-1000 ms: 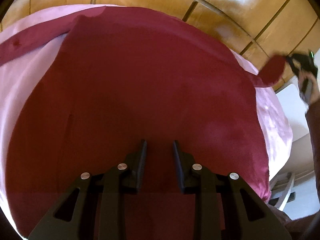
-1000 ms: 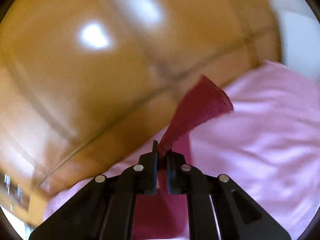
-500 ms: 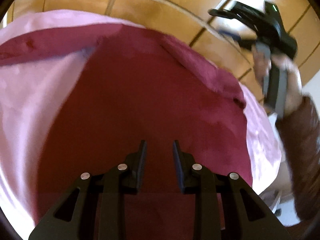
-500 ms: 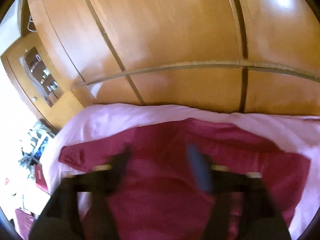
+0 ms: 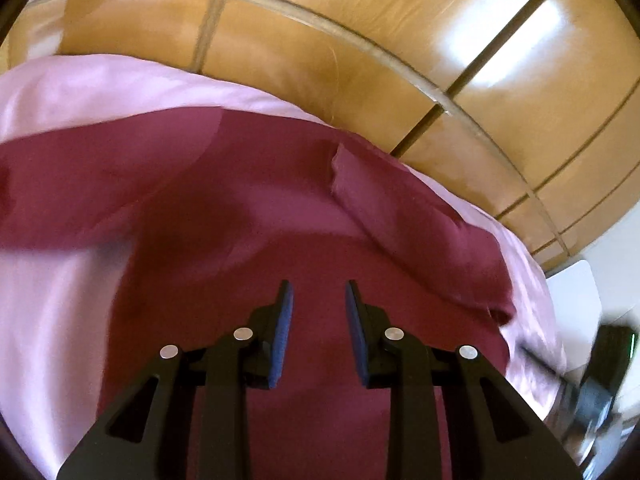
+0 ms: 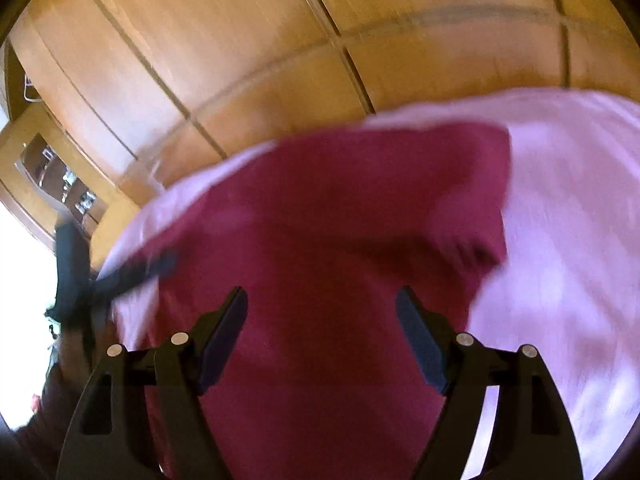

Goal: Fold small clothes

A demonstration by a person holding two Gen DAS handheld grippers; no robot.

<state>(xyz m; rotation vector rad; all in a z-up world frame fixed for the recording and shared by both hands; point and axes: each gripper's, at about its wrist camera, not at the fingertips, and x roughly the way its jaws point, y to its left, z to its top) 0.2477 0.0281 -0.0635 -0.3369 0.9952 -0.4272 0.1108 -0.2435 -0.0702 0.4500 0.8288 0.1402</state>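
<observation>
maroon garment beneath left gripper, right gripper, both agape

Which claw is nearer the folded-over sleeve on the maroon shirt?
Right. The right claw hangs open just below the folded sleeve; the left claw sits mid-shirt, farther from it.

Left tool (jaws apart) above maroon garment.

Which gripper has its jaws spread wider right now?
The right gripper: its jaws stand wide apart and empty over the maroon garment. The left gripper shows a narrower gap.
</observation>
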